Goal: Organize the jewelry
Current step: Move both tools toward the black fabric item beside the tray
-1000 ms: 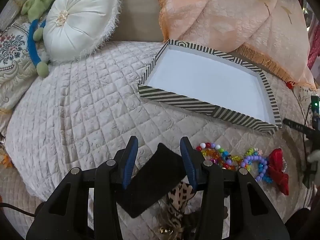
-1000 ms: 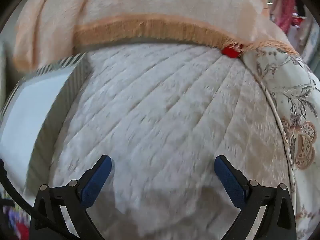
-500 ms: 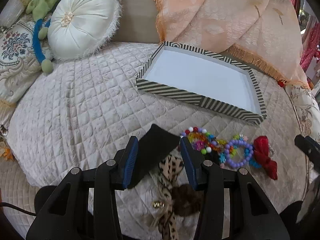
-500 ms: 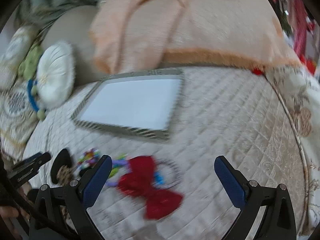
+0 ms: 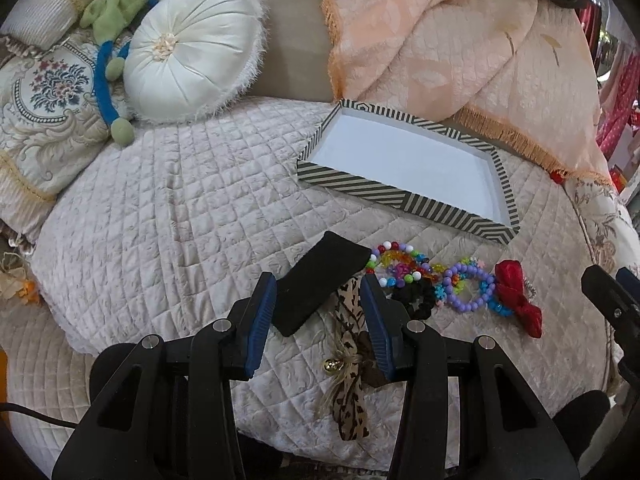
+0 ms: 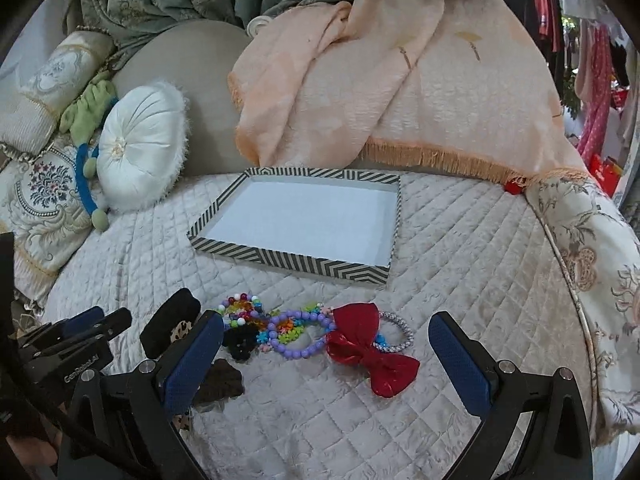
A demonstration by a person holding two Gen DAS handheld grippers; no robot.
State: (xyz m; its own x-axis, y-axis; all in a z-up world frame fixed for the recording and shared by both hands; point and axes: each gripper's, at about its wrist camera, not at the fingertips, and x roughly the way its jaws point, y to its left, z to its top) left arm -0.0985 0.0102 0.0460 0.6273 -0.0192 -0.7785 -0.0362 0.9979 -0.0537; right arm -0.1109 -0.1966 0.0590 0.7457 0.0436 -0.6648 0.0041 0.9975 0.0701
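Observation:
An empty striped tray [image 5: 404, 197] [image 6: 288, 257] rests on the quilted bed. In front of it lies a row of pieces: a multicoloured bead bracelet [image 5: 400, 266] [image 6: 242, 312], a black scrunchie [image 5: 416, 297] [image 6: 240, 340], a purple bead bracelet [image 5: 468, 289] [image 6: 300, 341], and a red bow [image 5: 518, 300] [image 6: 368, 344] over a silvery band [image 6: 400, 328]. A flat black piece [image 5: 320, 284] and a leopard-print bow [image 5: 352, 376] lie under my left gripper [image 5: 318, 314], which is open and holds nothing. Just short of the red bow, my right gripper [image 6: 328, 356] stands wide open.
A white round cushion [image 5: 188, 52], a green and blue plush toy [image 5: 112, 20] and a floral pillow [image 5: 44, 92] sit at the back left. A peach fringed blanket [image 6: 420, 92] is draped behind the tray. The bed's rounded edge [image 6: 572, 300] drops off at the right.
My right gripper swung from facing the blanket and bare quilt round to the jewellery row. My left gripper drew back a little, so more of the black piece and leopard bow shows.

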